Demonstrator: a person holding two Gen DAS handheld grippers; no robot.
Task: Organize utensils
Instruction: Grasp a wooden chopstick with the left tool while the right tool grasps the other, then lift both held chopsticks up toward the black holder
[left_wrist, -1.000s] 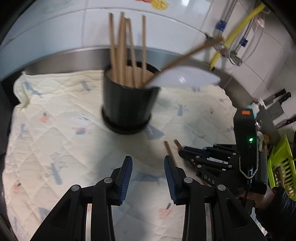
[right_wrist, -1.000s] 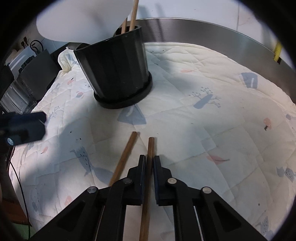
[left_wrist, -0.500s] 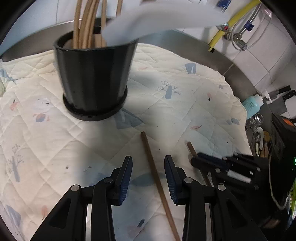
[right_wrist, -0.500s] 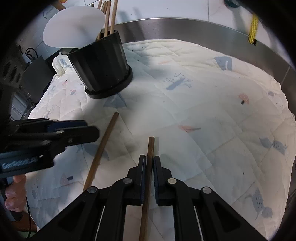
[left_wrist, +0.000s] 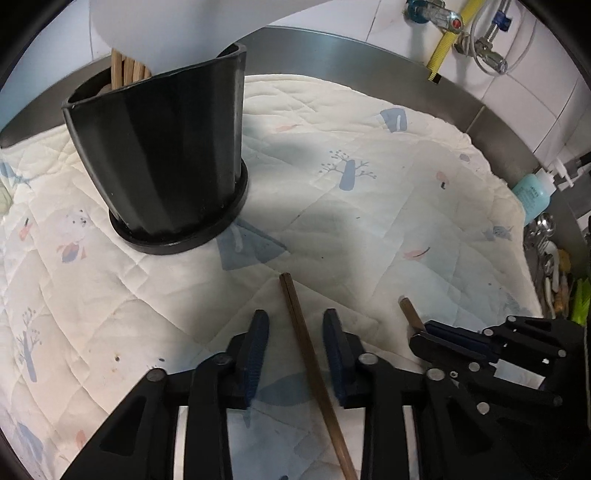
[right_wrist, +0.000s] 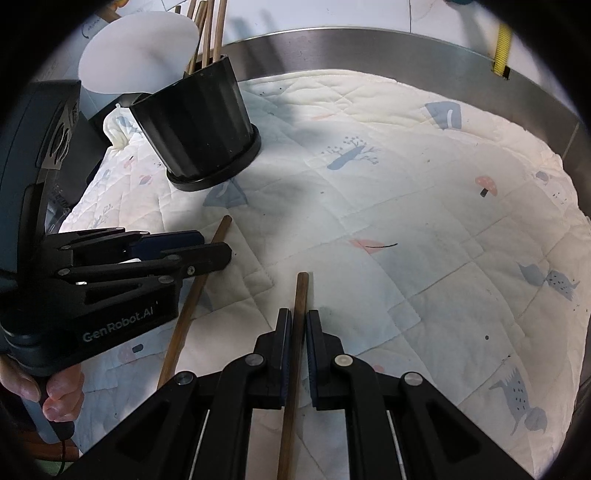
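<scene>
A cream quilted mat (left_wrist: 388, 206) covered the steel counter. My right gripper (right_wrist: 298, 332) clamped one brown wooden chopstick (right_wrist: 300, 295). My left gripper (left_wrist: 295, 332) had just been closing, jaws narrow, astride the second chopstick (left_wrist: 295, 306) without pressing it. The black ribbed utensil holder (left_wrist: 162, 155) stood ahead-left.

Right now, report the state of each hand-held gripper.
Left hand-held gripper: open, its jaws just closing around the brown wooden chopstick on the quilt, not yet gripping.
Right hand-held gripper: shut on the other brown wooden chopstick.
</scene>
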